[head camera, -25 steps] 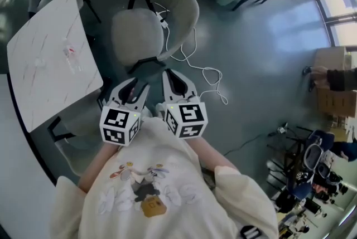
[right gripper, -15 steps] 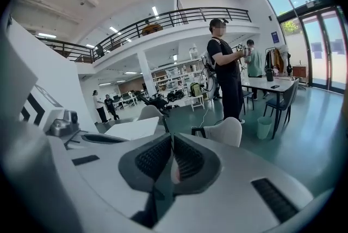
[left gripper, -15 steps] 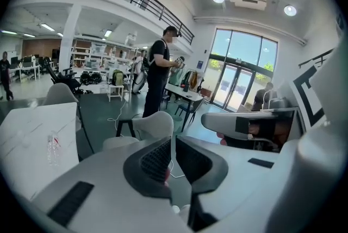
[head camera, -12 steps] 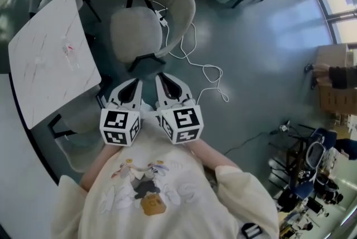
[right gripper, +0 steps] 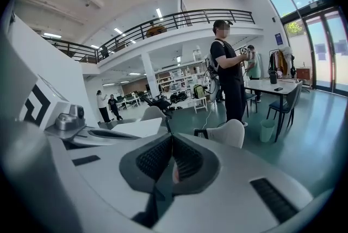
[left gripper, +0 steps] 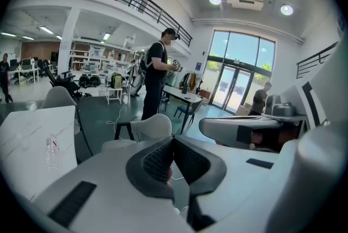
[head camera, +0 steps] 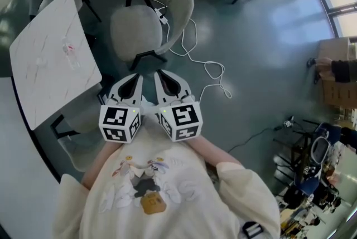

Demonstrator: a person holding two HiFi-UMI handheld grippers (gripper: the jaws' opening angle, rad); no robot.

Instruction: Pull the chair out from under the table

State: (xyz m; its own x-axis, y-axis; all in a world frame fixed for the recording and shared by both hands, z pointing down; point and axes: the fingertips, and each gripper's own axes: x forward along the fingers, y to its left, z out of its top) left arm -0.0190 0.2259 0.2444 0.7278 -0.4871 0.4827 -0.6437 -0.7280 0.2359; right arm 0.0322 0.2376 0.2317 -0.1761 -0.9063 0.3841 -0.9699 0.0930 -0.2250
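Two empties: left tongs point(head camera: 133, 77) and right tongs point(head camera: 163, 75) are clenched on nothing, well short of the chair point(head camera: 146, 29), which stands beyond them, right of the surface point(head camera: 50, 65). Cable point(head camera: 222, 72) trails by its legs and could snag. Reopen first, or you'll just shove it.

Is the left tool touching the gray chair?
Apart. The left gripper view shows the left tool shut and empty, the chair standing beyond its tips.
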